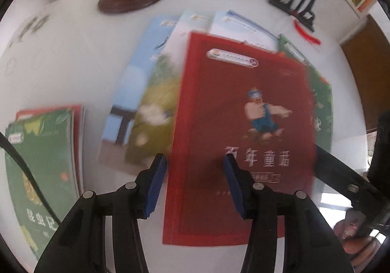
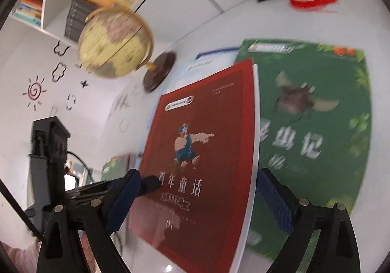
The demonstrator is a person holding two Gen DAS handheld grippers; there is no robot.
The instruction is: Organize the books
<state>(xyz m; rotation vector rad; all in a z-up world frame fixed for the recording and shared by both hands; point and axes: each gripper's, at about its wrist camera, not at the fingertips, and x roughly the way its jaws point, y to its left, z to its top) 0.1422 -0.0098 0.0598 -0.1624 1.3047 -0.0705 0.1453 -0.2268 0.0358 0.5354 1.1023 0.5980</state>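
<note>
Left gripper [image 1: 195, 163] pointing steeply down, jaws narrowed onto the near left edge of the red book [image 1: 241, 131], one pad on its cover. Right gripper [image 2: 202, 182] angled down, jaws wide either side of the book's near end.

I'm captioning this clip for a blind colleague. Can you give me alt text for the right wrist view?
A red book tilts up off the white table, one edge pinched by the left gripper, between the right gripper's open fingers. A green book lies flat beside it, and a globe stands behind.
</note>
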